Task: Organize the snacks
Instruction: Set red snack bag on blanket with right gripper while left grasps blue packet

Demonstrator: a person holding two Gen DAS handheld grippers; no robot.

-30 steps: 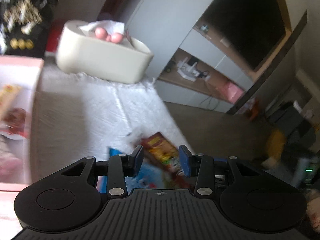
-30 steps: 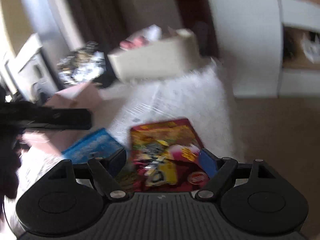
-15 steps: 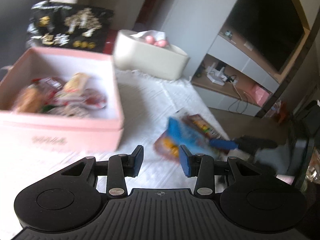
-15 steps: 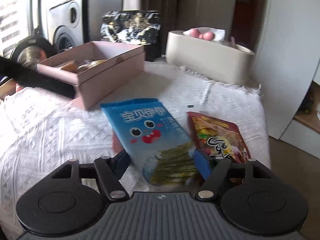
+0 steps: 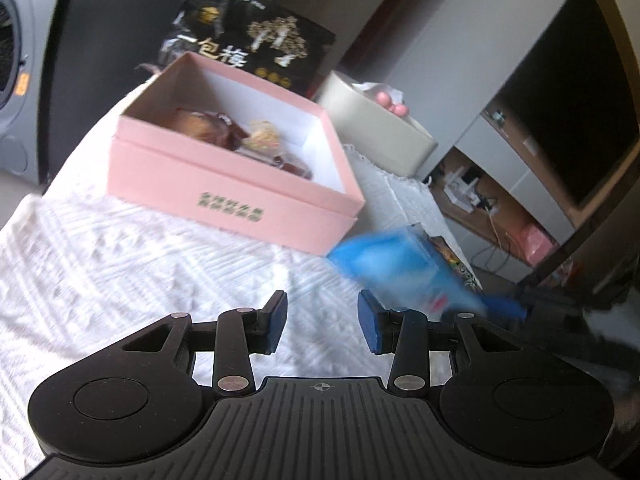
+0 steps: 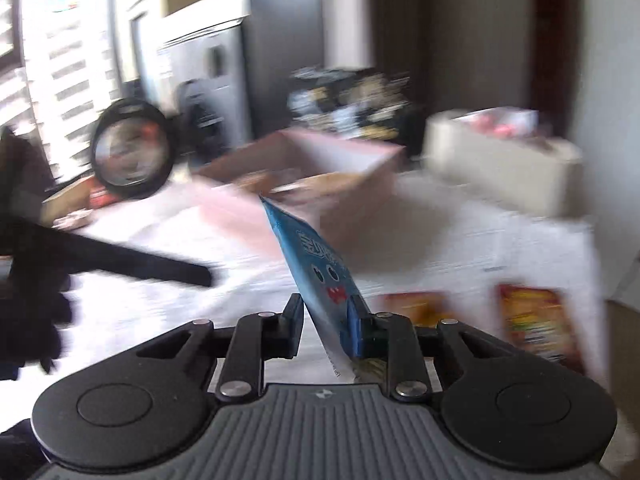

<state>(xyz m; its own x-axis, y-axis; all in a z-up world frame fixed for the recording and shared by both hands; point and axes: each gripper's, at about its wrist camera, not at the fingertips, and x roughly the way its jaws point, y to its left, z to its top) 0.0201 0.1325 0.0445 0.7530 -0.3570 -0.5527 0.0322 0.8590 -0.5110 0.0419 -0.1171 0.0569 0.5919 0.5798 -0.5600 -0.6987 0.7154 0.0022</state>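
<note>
— Two tongs up: right tongs (image 6: 326,322) closing on the blue snack bag (image 6: 320,268), lifted off the tabletop (image 5: 120,272); left tongs (image 5: 322,320) part open, empty.

— I carry it over the pink box (image 5: 224,184), clear the near wall, release low. Red packets (image 6: 534,322) wait behind.

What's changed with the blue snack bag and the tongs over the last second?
The right tongs are closing on the blue snack bag, now lifted off the white cloth and standing on edge. The left tongs stayed part open, holding nothing. The red packet still lies flat, the pink box unmoved.
</note>
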